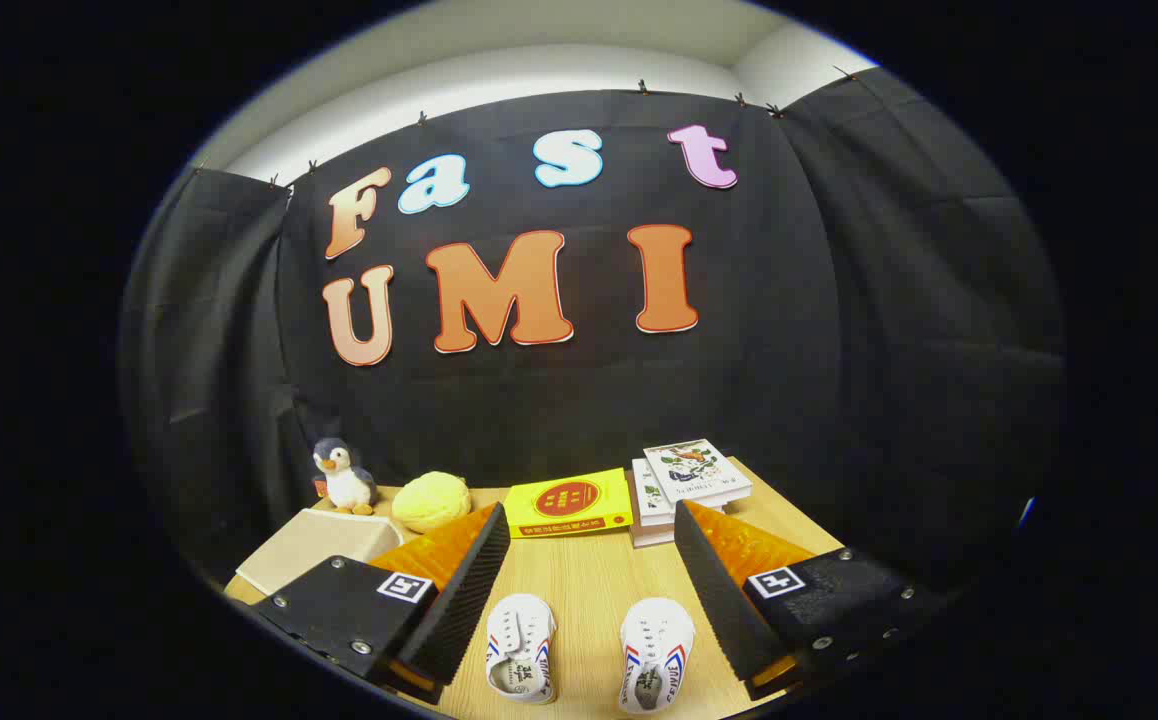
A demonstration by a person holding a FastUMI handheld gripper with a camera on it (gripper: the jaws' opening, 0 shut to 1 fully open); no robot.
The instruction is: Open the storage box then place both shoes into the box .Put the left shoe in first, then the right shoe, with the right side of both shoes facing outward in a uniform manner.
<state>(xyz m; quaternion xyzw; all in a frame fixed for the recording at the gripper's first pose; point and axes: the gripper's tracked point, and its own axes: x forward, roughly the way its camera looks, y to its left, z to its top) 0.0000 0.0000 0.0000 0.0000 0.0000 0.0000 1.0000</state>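
Two small white shoes with red and blue stripes stand side by side on the wooden table, toes pointing away from me: one shoe on the left and the other shoe on the right. Both lie between my fingers, low down. My gripper is open wide above the table, holding nothing; its fingers stand well apart on either side of the pair. A beige box lies at the left, partly hidden behind the left finger.
Along the back of the table sit a plush penguin, a yellow ball-like object, a yellow book and a stack of books. Black cloth walls close the booth behind and at both sides.
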